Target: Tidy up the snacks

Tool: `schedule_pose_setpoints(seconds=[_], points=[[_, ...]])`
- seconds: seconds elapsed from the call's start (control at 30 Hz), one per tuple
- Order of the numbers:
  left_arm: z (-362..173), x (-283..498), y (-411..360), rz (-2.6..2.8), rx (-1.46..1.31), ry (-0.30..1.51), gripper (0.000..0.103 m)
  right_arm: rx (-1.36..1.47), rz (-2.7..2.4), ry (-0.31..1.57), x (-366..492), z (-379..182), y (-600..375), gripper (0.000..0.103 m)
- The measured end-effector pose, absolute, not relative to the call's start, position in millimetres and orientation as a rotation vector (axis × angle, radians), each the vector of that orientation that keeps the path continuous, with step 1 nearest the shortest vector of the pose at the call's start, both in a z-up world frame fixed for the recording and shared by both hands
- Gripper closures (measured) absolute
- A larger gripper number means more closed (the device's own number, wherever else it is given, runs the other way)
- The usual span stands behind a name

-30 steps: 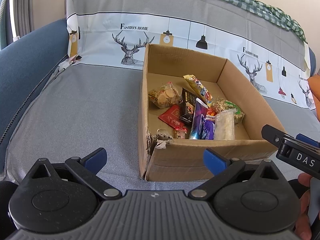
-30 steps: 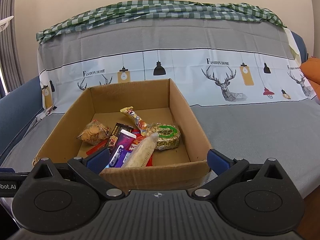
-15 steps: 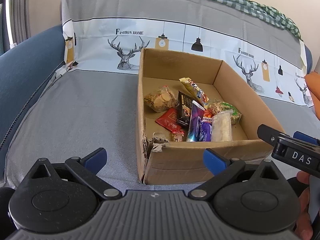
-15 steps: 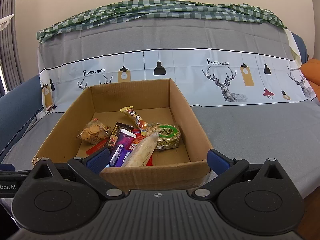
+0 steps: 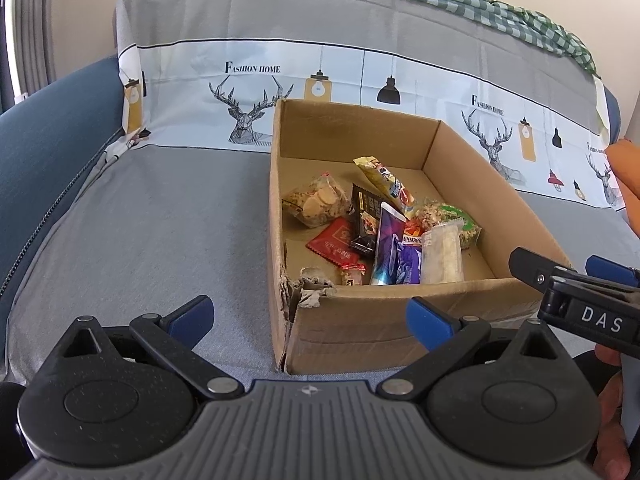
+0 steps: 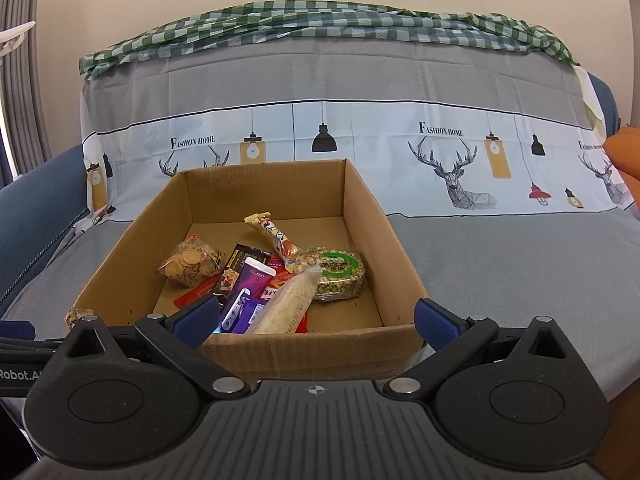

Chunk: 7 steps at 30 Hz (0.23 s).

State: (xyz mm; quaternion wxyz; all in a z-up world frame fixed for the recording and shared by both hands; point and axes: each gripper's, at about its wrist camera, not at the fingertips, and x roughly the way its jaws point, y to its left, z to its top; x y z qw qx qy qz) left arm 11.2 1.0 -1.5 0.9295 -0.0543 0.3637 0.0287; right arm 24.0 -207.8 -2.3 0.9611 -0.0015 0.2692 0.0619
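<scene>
We see a cardboard box (image 5: 384,320) at frame centre in the left wrist view, sitting on a grey sofa cover (image 5: 160,220); its near-left corner (image 5: 304,292) is torn and crumpled. The snacks all lie inside, bunched toward the near wall: a clear bag of round crackers (image 5: 316,200) at left, a red sachet (image 5: 334,242) just below it, a black packet (image 5: 366,220) overlapping the sachet, and a yellow stick pack (image 5: 384,182) tilted toward the back. There's also a purple pouch (image 5: 390,248) leaning on the near wall, a pale long bar (image 5: 442,254) just beside it and a green-labelled nut bar (image 5: 448,216) behind that.

Around: deer-print band (image 6: 452,176) on the backrest, green checked cloth (image 6: 320,24) draped on top, orange cushion (image 6: 624,152) at right edge, blue sofa arm (image 5: 44,136) at left.

In the way: the box's near wall sits between both grippers and the snacks.

Left gripper (image 5: 308,316): fingers spread wide, holding nothing, poised in front of the torn corner, not touching it. Right gripper (image 6: 316,322): fingers also wide apart, nothing between them; they frame the near wall, and the left fingertip (image 6: 198,318) overlaps the purple pouch in the picture. We cannot tell whether it touches.
</scene>
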Motion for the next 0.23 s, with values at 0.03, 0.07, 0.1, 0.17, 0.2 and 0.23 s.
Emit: schedule_pose_setpoints(seconds=[0.03,0.07,0.1,0.17,0.2,0.23], points=[[-1.8,11.3,0.6,0.057,-0.11,0.743,0.001,-0.008,0.128,0.544,23.9,-2.2,-206.8,0.001],[-2.0,11.2,0.3,0.051,-0.108,0.74,0.001,-0.014,0.13,0.543,23.7,-2.1,-205.9,0.001],[-2.1,10.3,-0.6,0.045,-0.104,0.733,0.001,-0.019,0.132,0.543,23.5,-2.2,-205.2,0.001],[-1.8,9.2,-3.0,0.041,-0.085,0.716,0.001,-0.029,0.136,0.542,23.1,-2.1,-203.4,0.001],[-1.7,9.6,-2.8,0.038,-0.081,0.712,0.001,-0.035,0.138,0.541,22.7,-2.0,-202.0,0.001],[-2.0,10.3,-2.8,0.035,-0.08,0.711,0.001,-0.039,0.139,0.54,22.6,-1.6,-201.2,0.001]])
